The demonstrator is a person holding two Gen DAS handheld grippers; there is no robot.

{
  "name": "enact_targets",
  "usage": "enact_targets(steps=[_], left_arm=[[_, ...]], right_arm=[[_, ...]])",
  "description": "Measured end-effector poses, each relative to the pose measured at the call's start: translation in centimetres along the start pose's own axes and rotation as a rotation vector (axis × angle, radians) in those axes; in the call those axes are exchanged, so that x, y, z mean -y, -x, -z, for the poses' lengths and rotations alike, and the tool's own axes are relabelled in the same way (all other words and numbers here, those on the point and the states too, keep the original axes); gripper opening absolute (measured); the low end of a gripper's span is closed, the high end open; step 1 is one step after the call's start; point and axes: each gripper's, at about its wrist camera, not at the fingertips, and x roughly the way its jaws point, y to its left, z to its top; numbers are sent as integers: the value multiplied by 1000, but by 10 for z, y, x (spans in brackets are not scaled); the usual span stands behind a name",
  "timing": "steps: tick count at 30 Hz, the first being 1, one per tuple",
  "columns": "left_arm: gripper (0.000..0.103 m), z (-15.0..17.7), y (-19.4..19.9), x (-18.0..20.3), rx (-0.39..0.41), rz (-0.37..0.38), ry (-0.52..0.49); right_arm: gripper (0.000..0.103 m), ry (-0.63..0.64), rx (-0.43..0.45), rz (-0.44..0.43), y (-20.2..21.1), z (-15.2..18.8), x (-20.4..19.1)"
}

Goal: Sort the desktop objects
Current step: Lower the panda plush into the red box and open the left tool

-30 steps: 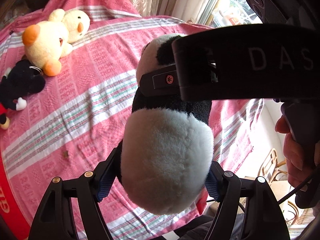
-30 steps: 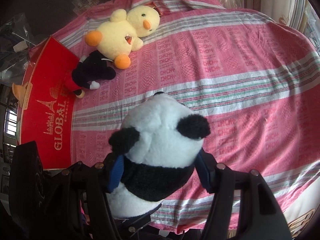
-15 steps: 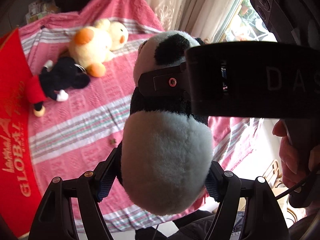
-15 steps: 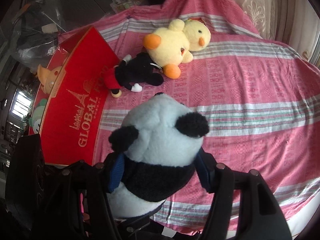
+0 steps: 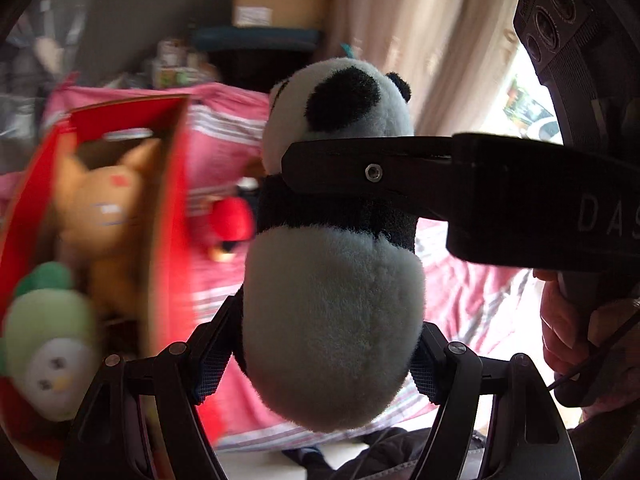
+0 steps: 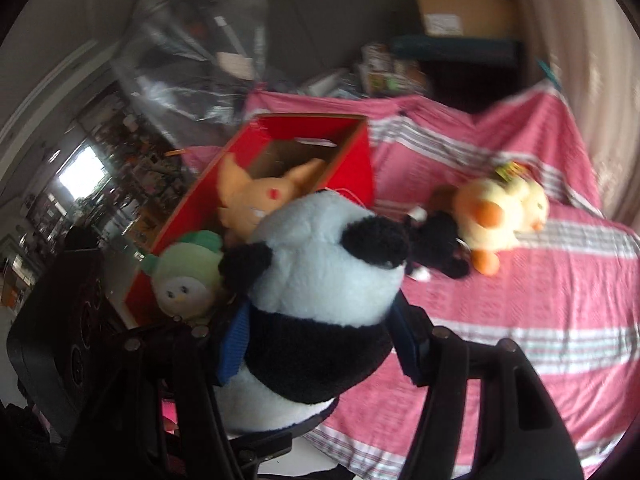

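Observation:
A black and white panda plush point(image 5: 332, 312) is held in the air by both grippers. My left gripper point(image 5: 320, 356) is shut on its white belly. My right gripper point(image 6: 320, 344) is shut on its black middle, under the head point(image 6: 320, 264); one right finger crosses the left wrist view point(image 5: 372, 172). A red cardboard box point(image 6: 352, 160) stands open at the left, also in the left wrist view point(image 5: 168, 208). It holds an orange cat plush point(image 6: 260, 196) and a green-capped snowman plush point(image 6: 184, 280).
A yellow duck plush point(image 6: 496, 216) and a black mouse plush point(image 6: 436, 248) lie on the pink striped cloth point(image 6: 540, 300) to the right of the box. Shelves, bags and a cardboard carton point(image 6: 460, 16) stand behind. A curtain hangs at the right.
Both grippers have swung left with the panda. The open red box with its plush toys has come into view beside the panda; the duck and mouse have shifted right.

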Motion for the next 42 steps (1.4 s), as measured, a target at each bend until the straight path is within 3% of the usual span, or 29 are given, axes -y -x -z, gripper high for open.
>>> enact_targets(steps=[7, 15, 20, 25, 31, 42], left_arm=[[76, 33, 30, -83, -13, -134, 104], [76, 53, 22, -130, -73, -170, 176], [76, 58, 14, -139, -98, -163, 191], [78, 63, 7, -146, -125, -154, 207], [78, 63, 18, -154, -109, -150, 253], [78, 46, 46, -133, -50, -151, 195]], right_arm=[[61, 116, -35, -137, -55, -18, -93], [61, 165, -153, -183, -109, -20, -145], [63, 174, -188, -185, -122, -18, -149], [73, 163, -240, -184, -138, -17, -143], [76, 160, -213, -135, -136, -17, -131], [76, 141, -184, -124, -132, -24, -115]])
